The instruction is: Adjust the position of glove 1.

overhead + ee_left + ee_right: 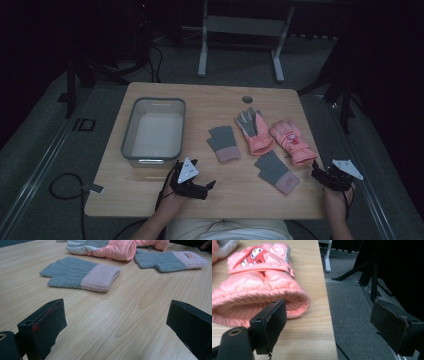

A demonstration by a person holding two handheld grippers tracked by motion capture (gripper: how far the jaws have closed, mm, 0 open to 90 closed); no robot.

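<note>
The left gripper (212, 186) rested low at the near edge of the tabletop (210, 100), its jaws spread wide with bare wood between them and nothing held. Just ahead of it in the left gripper view lay a grey knit glove (80, 275), flat, its pink cuff toward the person and its short fingers pointing away. Farther right lay a second grey knit glove (276, 171), cuff toward the near right and fingers toward the far left. The right gripper (316, 168) sat at the near right corner of the tabletop, jaws also wide apart and empty, one over the wood and one out over the grey floor (352, 315). Just in front of its left jaw was the open cuff of a pink padded glove (259, 292), its long axis running away toward the far side. Beside that lay another pink glove (255, 131) with a grey palm, fingers pointing away. A clear bin (154, 131) stood at the left of the tabletop.
</note>
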